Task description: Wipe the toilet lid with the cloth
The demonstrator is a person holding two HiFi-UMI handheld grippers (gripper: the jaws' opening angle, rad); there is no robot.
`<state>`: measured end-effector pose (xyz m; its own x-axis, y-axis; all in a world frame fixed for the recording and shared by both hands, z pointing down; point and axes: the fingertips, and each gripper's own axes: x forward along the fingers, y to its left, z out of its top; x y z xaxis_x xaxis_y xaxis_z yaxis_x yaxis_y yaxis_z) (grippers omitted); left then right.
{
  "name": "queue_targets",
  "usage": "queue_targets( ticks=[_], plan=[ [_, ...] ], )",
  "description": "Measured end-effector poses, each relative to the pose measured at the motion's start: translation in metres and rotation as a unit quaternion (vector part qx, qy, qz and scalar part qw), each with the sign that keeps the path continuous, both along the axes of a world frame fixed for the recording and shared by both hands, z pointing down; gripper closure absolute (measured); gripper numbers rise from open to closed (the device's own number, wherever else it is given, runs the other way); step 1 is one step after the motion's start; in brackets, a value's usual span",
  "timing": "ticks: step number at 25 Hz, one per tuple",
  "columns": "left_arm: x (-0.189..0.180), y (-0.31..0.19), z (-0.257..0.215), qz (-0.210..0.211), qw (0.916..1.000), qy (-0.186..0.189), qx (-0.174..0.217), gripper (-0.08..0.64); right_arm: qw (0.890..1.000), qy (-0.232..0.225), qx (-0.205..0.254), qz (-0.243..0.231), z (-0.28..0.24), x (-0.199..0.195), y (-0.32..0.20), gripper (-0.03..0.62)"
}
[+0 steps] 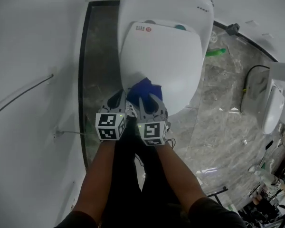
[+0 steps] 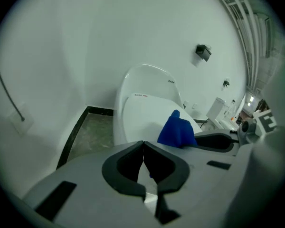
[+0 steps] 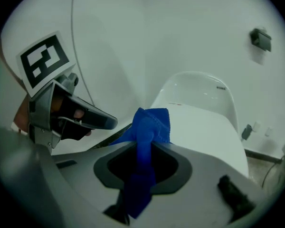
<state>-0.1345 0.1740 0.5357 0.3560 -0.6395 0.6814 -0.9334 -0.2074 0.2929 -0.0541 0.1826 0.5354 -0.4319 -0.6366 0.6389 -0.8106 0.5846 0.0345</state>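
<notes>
The white toilet lid is down, and a blue cloth rests at its near edge. My right gripper is shut on that cloth, which bunches up between the jaws and fans out onto the lid. My left gripper is just to its left, side by side with it, its jaws shut with nothing between them. In the left gripper view the cloth lies ahead to the right, on the lid.
A white wall with a thin cable runs along the left, edged by a dark floor border. A green object lies on the marble floor right of the toilet. A second white fixture stands at the far right, with clutter below it.
</notes>
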Motion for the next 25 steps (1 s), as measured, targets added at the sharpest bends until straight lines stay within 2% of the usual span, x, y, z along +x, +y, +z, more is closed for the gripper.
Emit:
queue_targets(
  ticks=[3,5,8,12,16,20,23,25],
  plan=[
    [-0.025,0.018,0.006,-0.040,0.9992,0.002,-0.005,0.548,0.998,0.028,0.004,-0.064,0.011,-0.032,0.009,0.508],
    [-0.034,0.028,0.009,-0.060,0.9981,0.006,-0.009,0.548,0.995,0.050,-0.003,-0.088,0.021,-0.043,0.013,0.508],
    [-0.038,0.039,0.012,-0.076,0.9970,0.012,-0.010,0.548,0.992,0.077,-0.003,-0.101,0.028,-0.046,0.014,0.508],
    [-0.031,0.046,0.011,-0.072,0.9972,0.016,-0.011,0.548,0.991,0.088,0.008,-0.099,0.027,-0.037,0.016,0.508],
    [-0.013,0.044,0.006,-0.053,0.9983,0.023,-0.010,0.548,0.995,0.082,0.007,-0.061,0.024,-0.010,0.015,0.508],
    [0.006,0.039,0.000,-0.030,0.9992,0.026,-0.007,0.548,0.997,0.072,-0.004,-0.003,0.023,0.032,0.016,0.508],
    [0.022,0.030,-0.004,-0.005,0.9996,0.026,-0.002,0.548,0.996,0.045,-0.018,0.071,0.022,0.072,0.013,0.508],
    [0.034,0.028,-0.006,0.014,0.9996,0.025,-0.002,0.548,0.991,0.018,-0.029,0.126,0.021,0.099,0.013,0.508]
  ],
)
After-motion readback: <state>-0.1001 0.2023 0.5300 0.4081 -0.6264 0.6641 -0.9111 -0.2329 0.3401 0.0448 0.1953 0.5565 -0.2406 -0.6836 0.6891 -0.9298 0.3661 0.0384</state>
